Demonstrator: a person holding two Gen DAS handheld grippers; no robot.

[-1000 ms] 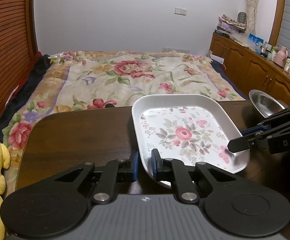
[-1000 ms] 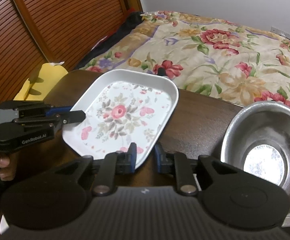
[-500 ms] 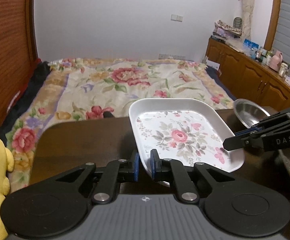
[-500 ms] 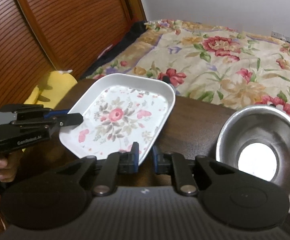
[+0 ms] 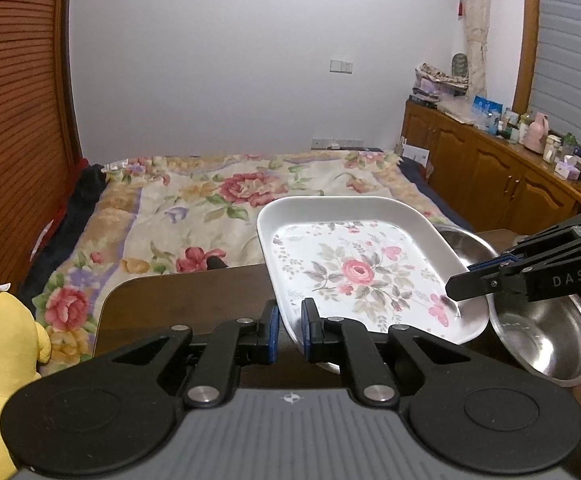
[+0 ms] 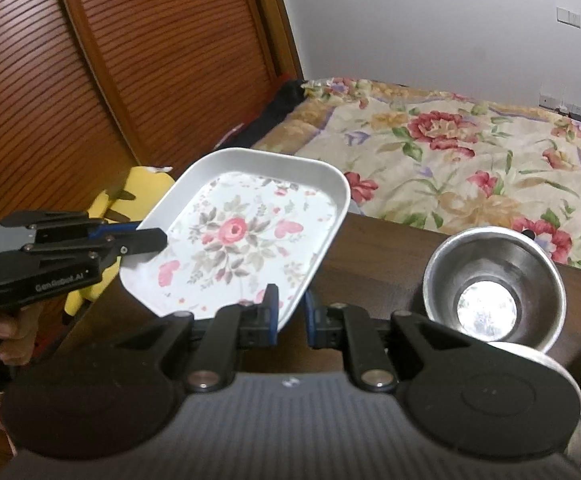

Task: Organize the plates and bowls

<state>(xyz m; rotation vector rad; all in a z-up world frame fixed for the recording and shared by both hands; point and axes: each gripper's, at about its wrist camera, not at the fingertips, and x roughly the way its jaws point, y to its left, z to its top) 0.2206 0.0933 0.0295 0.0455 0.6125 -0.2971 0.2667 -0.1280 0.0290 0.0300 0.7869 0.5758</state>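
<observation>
**Tray in the air, bowls not yet sorted**

We hold the tray [image 5: 364, 276] with both tongs, and it is lifted above the bench [image 5: 186, 300]. Our left tongs [image 5: 289, 330] are closed on the near rim of the tray, one finger above and one below the edge. Our right tongs [image 6: 290, 314] are closed on another rim of the same tray in the same way. In the left view the tray is tilted a little, with its far edge higher.

The steel bowls are on the right part of the bench. One bowl [image 6: 494, 288] stands alone, near the tray but apart from it. A second bowl [image 5: 546, 336] is partly under the corner of the tray in the left view. At the right edge of the right view we see more steel rims, but we cannot tell how many pieces are there.

We judge that the task is at an early or middle stage: the tray is in transport and has no place yet, and the bowls are not yet stacked together. What is left is to put the tray down and to gather the bowls.
</observation>
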